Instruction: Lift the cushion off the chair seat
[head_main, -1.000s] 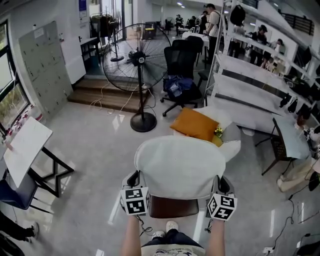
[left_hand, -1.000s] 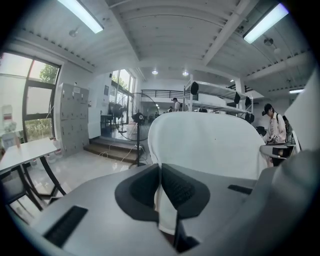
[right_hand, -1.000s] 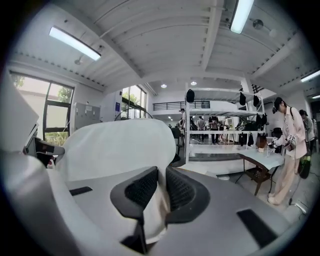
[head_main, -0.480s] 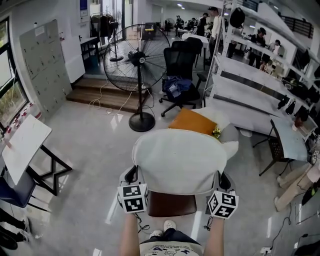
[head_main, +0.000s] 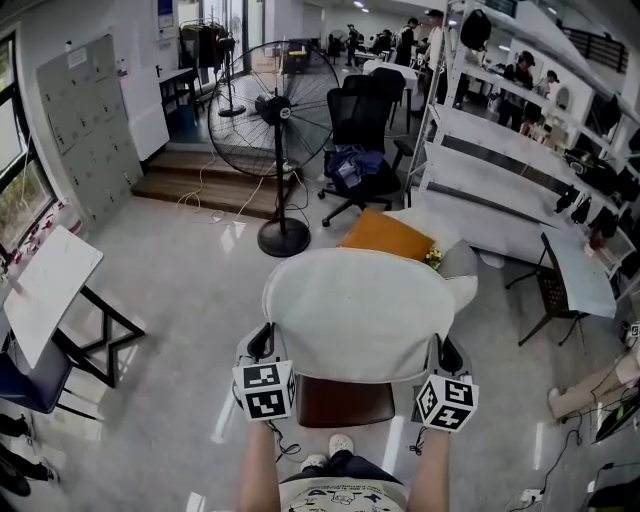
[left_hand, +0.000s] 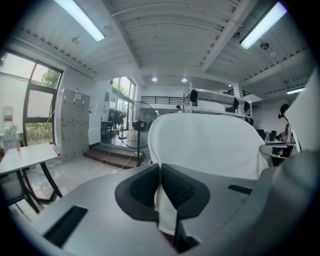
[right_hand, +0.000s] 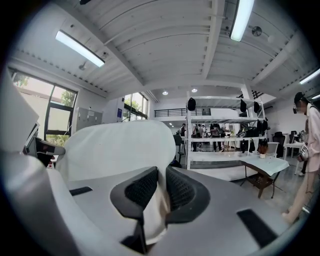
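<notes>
The white cushion (head_main: 360, 315) is held clear above the brown chair seat (head_main: 345, 402), and bare seat is shown beneath its near edge. It is carried only by its two near corners, so a slip is judged the main risk. The broad far part is left unsupported above the seat, and its weight could drag the thin cover from either grip, so that it drops back onto the seat or swings down on one side. The left gripper (left_hand: 160, 200) is closed almost flat on a fold of cover above the seat's left side. The right gripper (right_hand: 156, 200) is clamped on a thicker fold above its right side. Compared with one second earlier, the cushion is seen higher above the seat, and more of the orange pad (head_main: 385, 235) beyond the seat is hidden.
</notes>
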